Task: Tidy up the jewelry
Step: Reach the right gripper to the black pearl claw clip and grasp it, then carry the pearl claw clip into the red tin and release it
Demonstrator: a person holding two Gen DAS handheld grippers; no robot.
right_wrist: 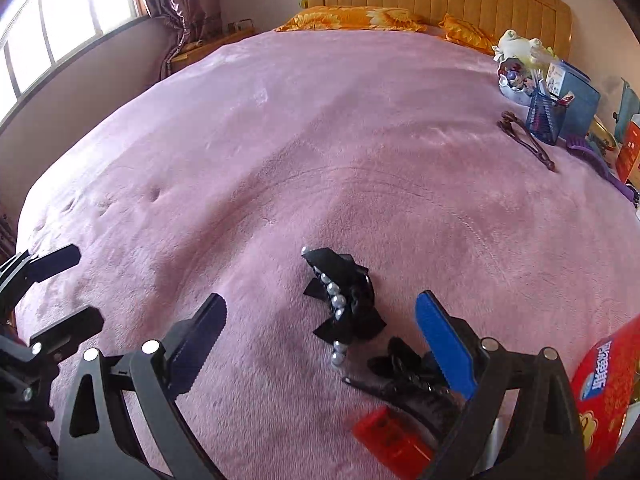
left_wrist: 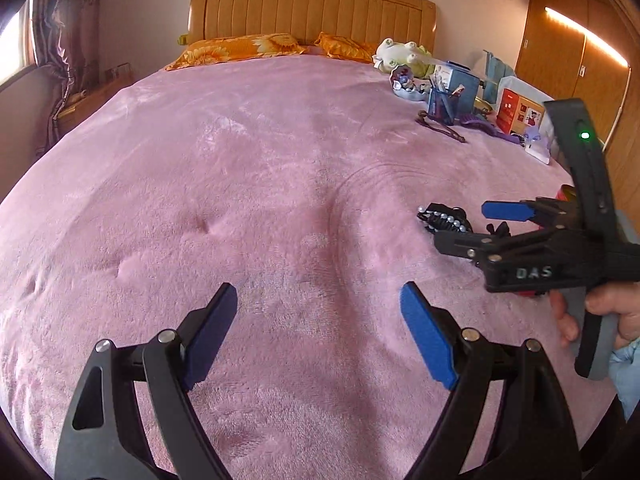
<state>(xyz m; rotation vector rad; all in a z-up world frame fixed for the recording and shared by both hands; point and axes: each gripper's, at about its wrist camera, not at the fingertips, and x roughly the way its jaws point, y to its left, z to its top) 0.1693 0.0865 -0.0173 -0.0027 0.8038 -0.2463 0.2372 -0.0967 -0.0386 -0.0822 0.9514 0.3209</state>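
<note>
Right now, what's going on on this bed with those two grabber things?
A person holds a gripper in each hand over a pink blanket. The right gripper hangs open around a black hair clip with pearls, not yet gripping it. The left gripper is open and holds nothing. A second black clip and a red box lie nearby.

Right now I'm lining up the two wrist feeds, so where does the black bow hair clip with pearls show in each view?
Left wrist view: the black bow hair clip with pearls lies far right at mid-height on the pink blanket, just ahead of the right gripper.
Right wrist view: the clip sits low centre, between the open fingers.
Shared landmark: the blue mesh pen holder at the bed's right edge.
</note>
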